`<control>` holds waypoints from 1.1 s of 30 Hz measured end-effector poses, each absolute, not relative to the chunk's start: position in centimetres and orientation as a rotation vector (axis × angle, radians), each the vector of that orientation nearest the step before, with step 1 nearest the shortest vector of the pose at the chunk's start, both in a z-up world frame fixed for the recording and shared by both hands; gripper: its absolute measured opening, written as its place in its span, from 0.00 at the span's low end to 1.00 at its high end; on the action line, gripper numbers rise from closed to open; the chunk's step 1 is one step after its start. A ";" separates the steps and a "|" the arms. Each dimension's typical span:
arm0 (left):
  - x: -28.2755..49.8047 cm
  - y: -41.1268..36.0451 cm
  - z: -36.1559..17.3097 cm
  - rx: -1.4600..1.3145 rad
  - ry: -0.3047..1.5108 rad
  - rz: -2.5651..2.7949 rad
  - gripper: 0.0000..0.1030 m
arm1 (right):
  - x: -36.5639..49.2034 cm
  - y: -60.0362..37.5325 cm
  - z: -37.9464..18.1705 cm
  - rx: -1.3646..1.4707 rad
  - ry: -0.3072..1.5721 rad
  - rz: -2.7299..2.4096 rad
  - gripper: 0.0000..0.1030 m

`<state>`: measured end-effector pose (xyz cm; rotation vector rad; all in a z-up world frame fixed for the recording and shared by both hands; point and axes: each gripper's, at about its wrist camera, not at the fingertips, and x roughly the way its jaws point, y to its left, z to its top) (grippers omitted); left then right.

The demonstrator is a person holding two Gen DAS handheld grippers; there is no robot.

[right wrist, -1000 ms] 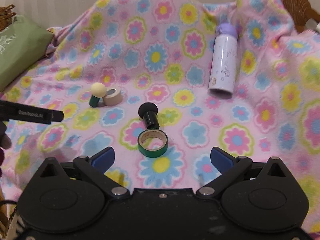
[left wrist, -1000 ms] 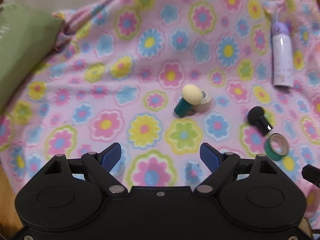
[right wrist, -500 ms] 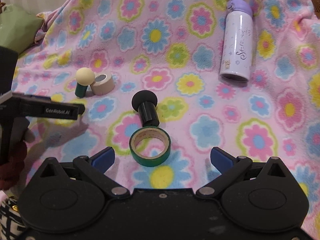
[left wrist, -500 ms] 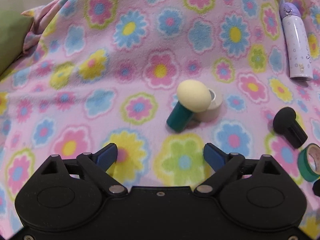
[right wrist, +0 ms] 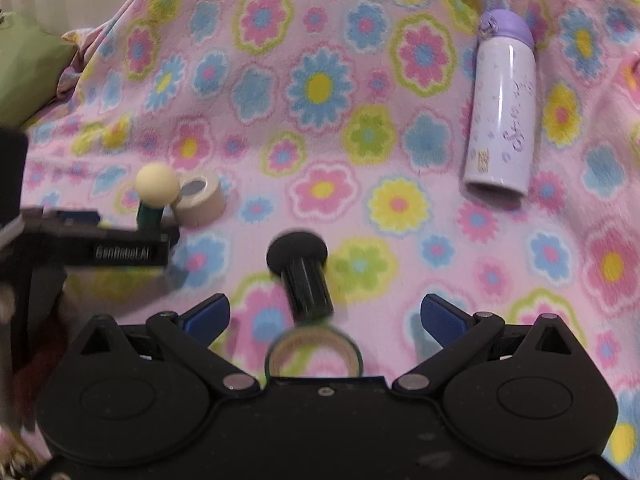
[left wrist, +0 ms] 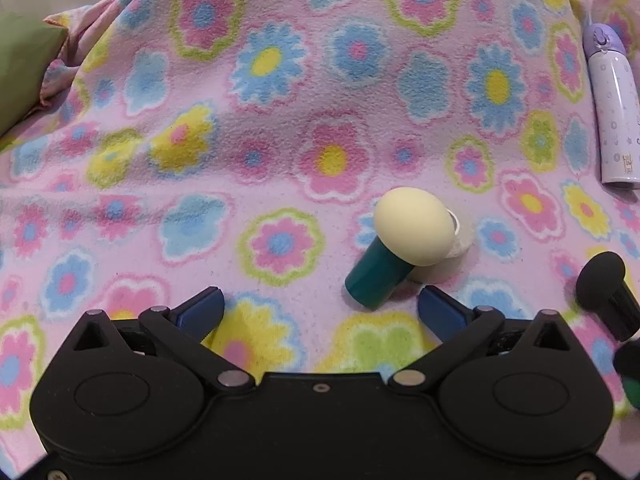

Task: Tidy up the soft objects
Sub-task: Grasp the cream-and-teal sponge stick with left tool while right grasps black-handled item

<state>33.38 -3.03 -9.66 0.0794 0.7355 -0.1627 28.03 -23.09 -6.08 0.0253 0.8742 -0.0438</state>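
**Flowered blanket, both jaws released**

I see a pink fleece blanket printed with flowers covering the whole surface, a green cushion at its left edge. On it I count two sponge puffs: one yellow-headed puff on a teal handle, leaning on a beige tape roll, and one black puff. One green tape roll and one lilac bottle lie there too. My left gripper is opening its jaws just short of the yellow puff, nothing between them; my right gripper stands wide around the black puff's handle, not touching.
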 end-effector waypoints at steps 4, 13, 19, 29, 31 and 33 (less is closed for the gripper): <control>33.3 -3.0 -9.7 0.079 0.734 -0.162 0.98 | 29.7 -22.6 -6.2 0.005 0.865 -0.031 0.91; 33.2 -2.9 -9.8 0.074 0.735 -0.165 0.98 | 31.3 -22.8 -7.5 -0.017 0.862 0.030 0.34; 33.2 -2.7 -9.9 0.066 0.731 -0.170 0.98 | 31.8 -24.1 -8.5 0.010 0.811 0.011 0.34; 33.3 -2.9 -9.9 0.080 0.740 -0.164 0.98 | 32.4 -23.8 -9.1 -0.020 0.796 -0.007 0.39; 33.3 -3.0 -9.9 0.080 0.743 -0.157 0.98 | 32.5 -24.0 -9.1 -0.009 0.798 -0.005 0.40; 33.3 -3.4 -10.0 0.106 0.742 -0.148 0.98 | 32.5 -23.8 -9.1 -0.021 0.798 -0.007 0.42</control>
